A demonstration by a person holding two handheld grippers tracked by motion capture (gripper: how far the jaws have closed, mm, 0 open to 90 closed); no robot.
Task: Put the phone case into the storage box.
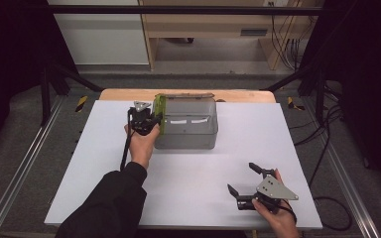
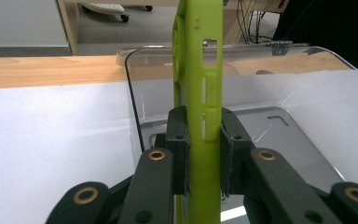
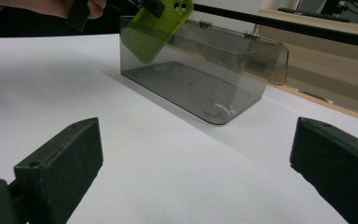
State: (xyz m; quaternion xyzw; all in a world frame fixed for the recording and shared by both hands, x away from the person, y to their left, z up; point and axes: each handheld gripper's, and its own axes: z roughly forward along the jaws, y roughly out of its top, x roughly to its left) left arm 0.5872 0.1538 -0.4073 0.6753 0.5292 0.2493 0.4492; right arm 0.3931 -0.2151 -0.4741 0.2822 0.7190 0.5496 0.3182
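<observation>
Left gripper view: the left gripper [image 2: 204, 140] has its pads pressed on both faces of a lime-green phone case [image 2: 199, 84], pinching it low down so that most of the case stands up above the jaws, edge-on. Taking the clear smoky box [image 1: 186, 126] as the landmark, the case hangs at the box's left end wall, over the rim and not yet inside, tilted as the right gripper view shows it [image 3: 156, 28]. The risk, as I judge it, lies in that low, narrow pinch: a soft case held near one end could swing or slip between the pads, and its lower corner could catch on the box's wall and tip out onto the white table [image 1: 129, 148] instead of dropping in. A knock could also shove the light box, which nothing steadies. The right gripper [image 1: 242, 179] rests near the table's front edge, well apart from the box, jaws spread wide and holding nothing.
</observation>
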